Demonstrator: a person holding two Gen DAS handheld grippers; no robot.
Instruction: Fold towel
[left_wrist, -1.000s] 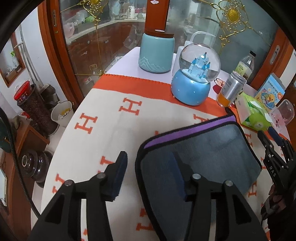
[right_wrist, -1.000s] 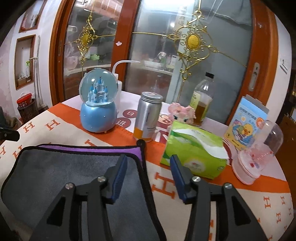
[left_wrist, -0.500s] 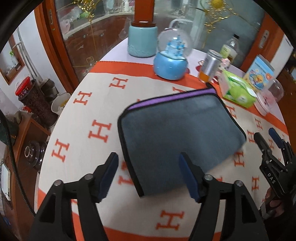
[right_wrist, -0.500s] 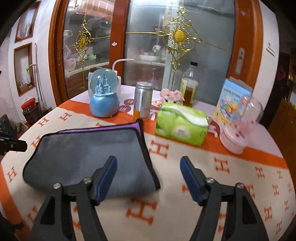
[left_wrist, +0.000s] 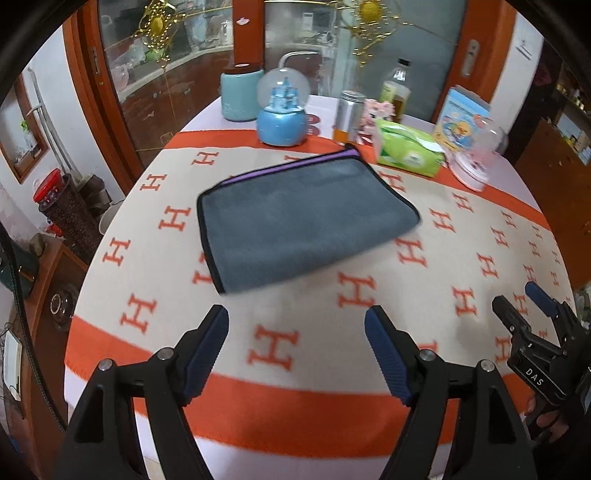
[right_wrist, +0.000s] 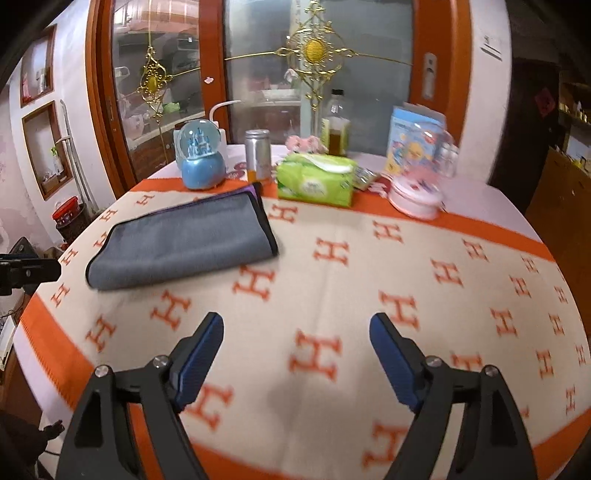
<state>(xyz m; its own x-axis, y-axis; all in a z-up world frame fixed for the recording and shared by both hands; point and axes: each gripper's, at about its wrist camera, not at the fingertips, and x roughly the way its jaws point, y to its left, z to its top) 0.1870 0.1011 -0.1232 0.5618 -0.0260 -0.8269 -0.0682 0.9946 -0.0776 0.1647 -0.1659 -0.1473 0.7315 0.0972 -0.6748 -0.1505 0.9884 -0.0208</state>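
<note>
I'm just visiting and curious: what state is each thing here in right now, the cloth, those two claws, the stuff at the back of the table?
towel: folded, lying flat on the tablecloth, nothing touching it.
left claw: open, empty, short of the towel.
right claw: open, empty, above bare tablecloth.
tissue pack: opened, a tissue sticking out on top.
snow globe: upright.
metal can: upright, lid on.
bottle: upright, partly filled.

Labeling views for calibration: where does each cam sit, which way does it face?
Left wrist: on the left gripper, facing forward over the table at the folded towel; its open fingers and the right gripper show.
Right wrist: on the right gripper, facing the tablecloth; its open fingers show.
Shared: towel, snow globe, tissue pack.
</note>
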